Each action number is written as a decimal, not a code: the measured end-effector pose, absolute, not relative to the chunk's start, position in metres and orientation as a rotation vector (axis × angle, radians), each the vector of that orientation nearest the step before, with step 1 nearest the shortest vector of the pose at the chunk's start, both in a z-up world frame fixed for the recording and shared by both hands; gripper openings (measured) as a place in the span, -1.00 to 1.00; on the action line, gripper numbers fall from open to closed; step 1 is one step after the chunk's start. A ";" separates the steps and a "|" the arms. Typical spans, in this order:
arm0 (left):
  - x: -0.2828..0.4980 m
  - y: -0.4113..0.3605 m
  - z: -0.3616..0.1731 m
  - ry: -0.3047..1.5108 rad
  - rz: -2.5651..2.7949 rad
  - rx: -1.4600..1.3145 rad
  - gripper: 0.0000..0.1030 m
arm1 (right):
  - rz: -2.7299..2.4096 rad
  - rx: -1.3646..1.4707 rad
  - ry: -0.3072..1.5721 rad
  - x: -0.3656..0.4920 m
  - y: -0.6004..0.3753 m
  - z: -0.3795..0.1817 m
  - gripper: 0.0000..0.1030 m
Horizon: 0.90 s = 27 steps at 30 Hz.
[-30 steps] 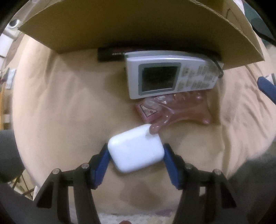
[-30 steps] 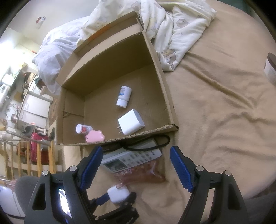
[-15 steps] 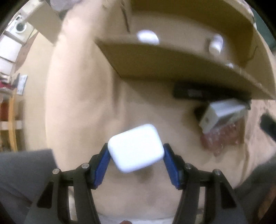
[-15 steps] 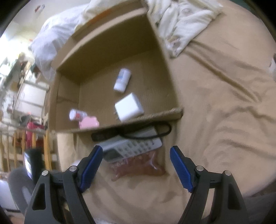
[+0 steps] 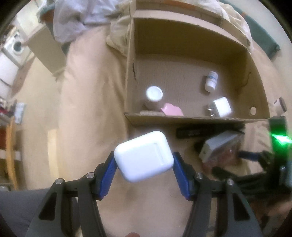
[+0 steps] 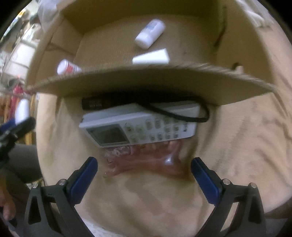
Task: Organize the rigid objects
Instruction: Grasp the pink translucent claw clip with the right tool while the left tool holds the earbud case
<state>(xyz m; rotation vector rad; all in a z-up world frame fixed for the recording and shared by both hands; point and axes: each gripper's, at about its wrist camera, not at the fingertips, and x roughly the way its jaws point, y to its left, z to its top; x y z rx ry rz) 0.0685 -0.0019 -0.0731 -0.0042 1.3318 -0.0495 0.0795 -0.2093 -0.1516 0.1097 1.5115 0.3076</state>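
Note:
My left gripper (image 5: pixel 144 165) is shut on a white earbud case (image 5: pixel 144 156), held in the air just before the near wall of the cardboard box (image 5: pixel 197 119). My right gripper (image 6: pixel 144 174) hangs low over the tan bedspread with its jaws opening wide, and nothing is pressed between them. Right beyond its tips lie a pink transparent packet (image 6: pixel 155 162) and a white remote control (image 6: pixel 140 127), which rests partly on the packet. A black device (image 6: pixel 102 104) with a cord sits against the box wall (image 6: pixel 155 82).
Inside the box lie a white charger (image 5: pixel 220 107), a small white bottle (image 5: pixel 210 81), a white-capped jar (image 5: pixel 154 94) and a pink item (image 5: pixel 172 110). Rumpled bedding (image 5: pixel 82 16) lies behind the box. The right tool (image 5: pixel 270 164) shows at the left wrist view's right edge.
My left gripper lifted the earbud case off the bedspread and swung left, so the box interior came into view. My right gripper sank toward the remote and packet, and its jaws spread wider.

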 end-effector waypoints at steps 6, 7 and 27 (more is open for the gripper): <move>0.071 -0.001 -0.082 1.363 -0.057 -0.047 0.11 | 0.286 0.041 1.551 0.083 -0.197 -0.169 1.00; 0.072 0.000 -0.084 1.364 -0.056 -0.051 0.11 | 0.283 0.043 1.548 0.084 -0.197 -0.170 1.00; 0.074 0.004 -0.087 1.352 -0.014 -0.024 0.11 | 0.324 0.034 1.462 0.067 -0.201 -0.142 0.72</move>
